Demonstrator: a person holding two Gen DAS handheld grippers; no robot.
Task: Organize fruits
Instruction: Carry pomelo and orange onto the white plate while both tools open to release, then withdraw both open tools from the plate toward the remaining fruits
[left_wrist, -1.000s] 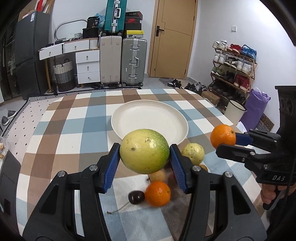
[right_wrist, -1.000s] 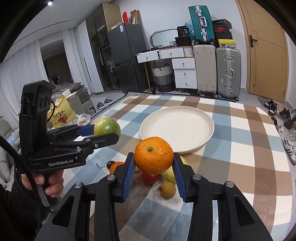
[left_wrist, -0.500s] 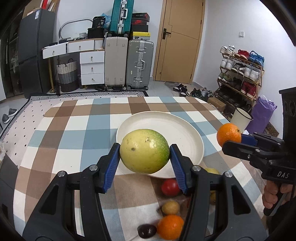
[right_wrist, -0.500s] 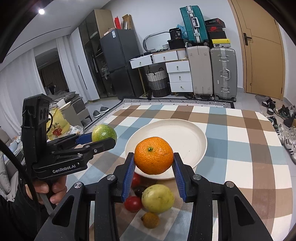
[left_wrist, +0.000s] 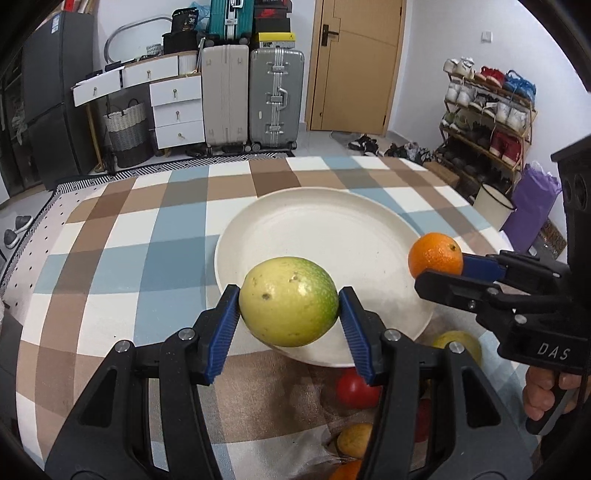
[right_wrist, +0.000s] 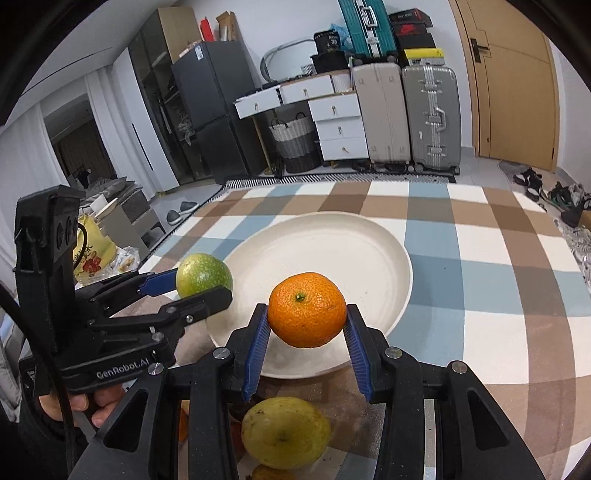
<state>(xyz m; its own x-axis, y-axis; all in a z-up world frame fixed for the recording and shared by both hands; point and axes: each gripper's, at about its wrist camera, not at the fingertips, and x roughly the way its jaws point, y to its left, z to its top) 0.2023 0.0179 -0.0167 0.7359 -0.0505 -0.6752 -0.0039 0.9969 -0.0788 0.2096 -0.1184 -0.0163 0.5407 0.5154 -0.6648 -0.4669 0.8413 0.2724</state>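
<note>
Plate (left_wrist: 258, 236) mid-table (left_wrist: 110, 258); loose fruits (left_wrist: 356, 387) before its near rim; suitcases (left_wrist: 255, 96) behind table.

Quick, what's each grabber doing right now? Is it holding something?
Left gripper: closed on the yellow-green fruit, over the plate.
Right gripper: closed on the orange, also over the plate.

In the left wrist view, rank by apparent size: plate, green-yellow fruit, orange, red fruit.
1. plate
2. green-yellow fruit, though it sits nearest the camera in the left gripper, which inflates it
3. orange, held in the right gripper
4. red fruit, partly hidden, so unsure against the orange
</note>
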